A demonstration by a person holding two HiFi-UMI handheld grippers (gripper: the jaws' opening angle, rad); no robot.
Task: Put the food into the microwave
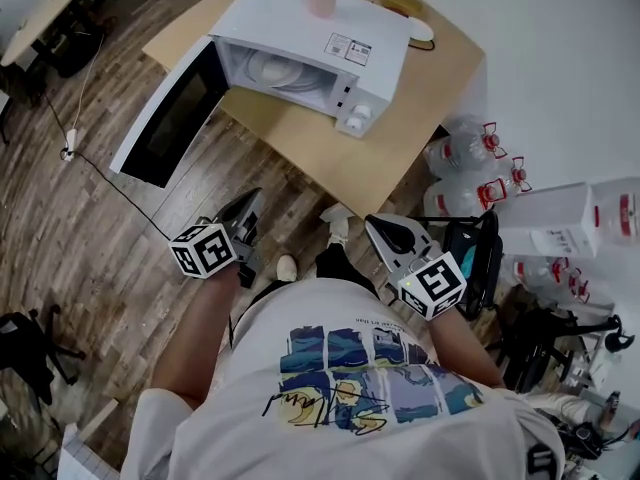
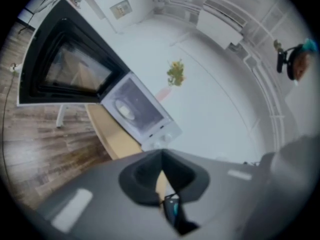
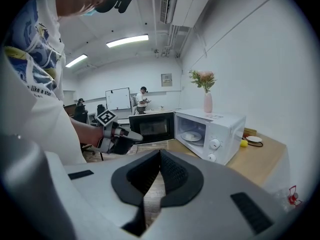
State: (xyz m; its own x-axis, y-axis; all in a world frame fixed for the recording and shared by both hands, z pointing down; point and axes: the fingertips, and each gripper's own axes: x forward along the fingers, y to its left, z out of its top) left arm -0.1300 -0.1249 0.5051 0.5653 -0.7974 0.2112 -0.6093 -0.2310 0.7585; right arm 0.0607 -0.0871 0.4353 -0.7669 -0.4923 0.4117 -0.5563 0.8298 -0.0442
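Already inside: plate in microwave

Plate (image 3: 191,136) sits in the open microwave (image 3: 220,126) on the table (image 3: 262,156). Left gripper (image 2: 161,155) and right gripper (image 3: 160,153) are both clenched, empty. Only the head view shows the person's shoes (image 1: 338,224); the right gripper view alone shows a whiteboard (image 3: 118,98).

I hold my left gripper (image 1: 248,203) and right gripper (image 1: 378,226) at mid-frame, fingers (image 3: 172,171) closed together, both pointing toward the frame's top.

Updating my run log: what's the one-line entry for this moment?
microwave door open | plate inside | left gripper shut, empty | right gripper shut, empty
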